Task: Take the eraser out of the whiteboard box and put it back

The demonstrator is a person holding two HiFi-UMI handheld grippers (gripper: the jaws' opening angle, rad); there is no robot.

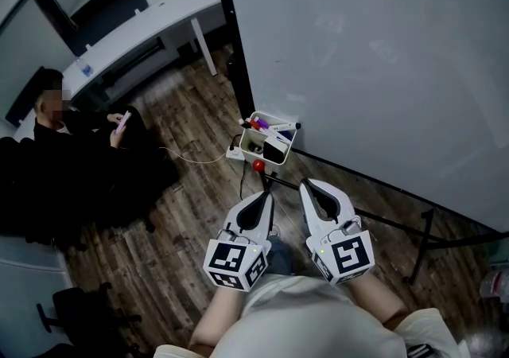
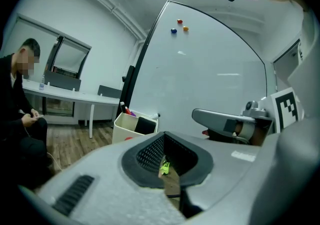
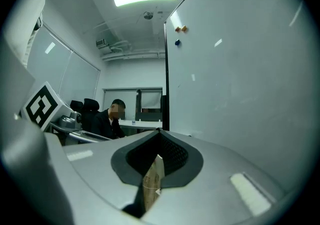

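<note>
A white box (image 1: pixel 250 144) hangs at the whiteboard's (image 1: pixel 382 54) lower left corner. A black eraser (image 1: pixel 275 151) stands inside it beside several markers (image 1: pixel 274 125). In the left gripper view the box (image 2: pixel 124 129) shows ahead with the eraser (image 2: pixel 145 125) in it. My left gripper (image 1: pixel 266 196) (image 2: pixel 165 133) is held a little short of the box, jaws together, nothing between them. To its right my right gripper (image 1: pixel 306 184) (image 3: pixel 159 130) is also shut and empty, level, facing along the whiteboard.
A red knob (image 1: pixel 258 165) sits just under the box. The whiteboard's black stand leg (image 1: pixel 421 245) runs across the wooden floor at right. A seated person (image 1: pixel 71 149) is at left, in front of a white desk (image 1: pixel 151 26). Magnets (image 2: pixel 179 25) stick high on the board.
</note>
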